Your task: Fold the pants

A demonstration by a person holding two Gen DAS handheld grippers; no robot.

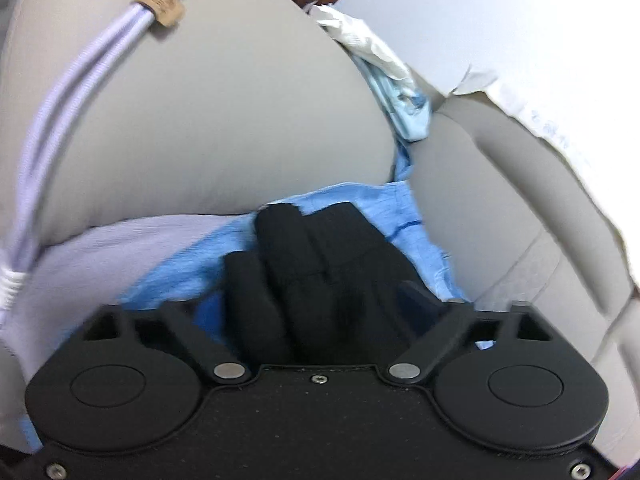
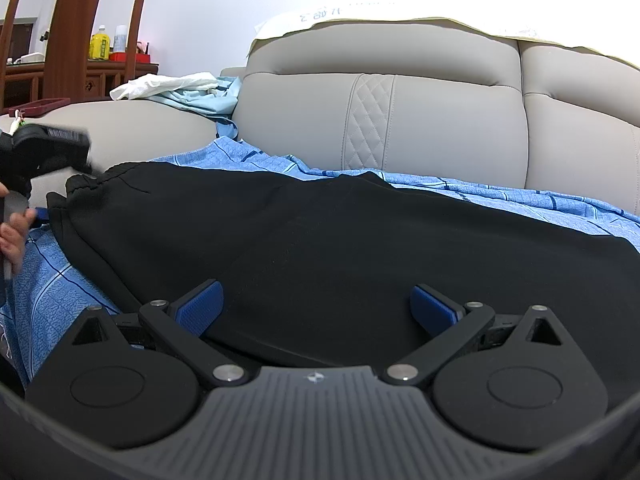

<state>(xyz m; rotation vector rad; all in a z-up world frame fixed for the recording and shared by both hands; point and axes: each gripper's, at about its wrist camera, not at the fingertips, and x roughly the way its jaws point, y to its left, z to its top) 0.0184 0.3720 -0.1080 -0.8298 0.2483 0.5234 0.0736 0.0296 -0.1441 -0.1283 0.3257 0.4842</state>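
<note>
**A:** Which step are you working on right now?

**B:** You are gathering the waistband end, as far as I can judge. The pants [image 2: 320,240] are lying spread flat on the blue checked sheet [image 2: 520,204] that is covering the sofa [image 2: 440,120] seat, and your left hand-held gripper [image 1: 320,264] is pinching a bunched fold of the black cloth between its fingers.

**A:** And the right one?

**B:** Your right hand-held gripper [image 2: 316,304] is standing spread wide, its blue pads [image 2: 206,304] either side of the near edge of the pants, gripping nothing. It is sitting low, pointing across the cloth toward the backrest.

**A:** How is the left one sitting?

**B:** In the right wrist view it is showing at the far left, at the waistband corner where the cloth is puckering, with your hand [image 2: 14,236] just below it. Its own camera is facing the grey armrest [image 1: 200,120], with crumpled pale clothes [image 1: 380,60] lying beyond.

**A:** What is the next move asking of you?

**B:** Probably closing the right pads on that near edge, then carrying both ends over together so one half is landing squarely on the other. Keeping the two grips level should stop the cloth from skewing.
</note>
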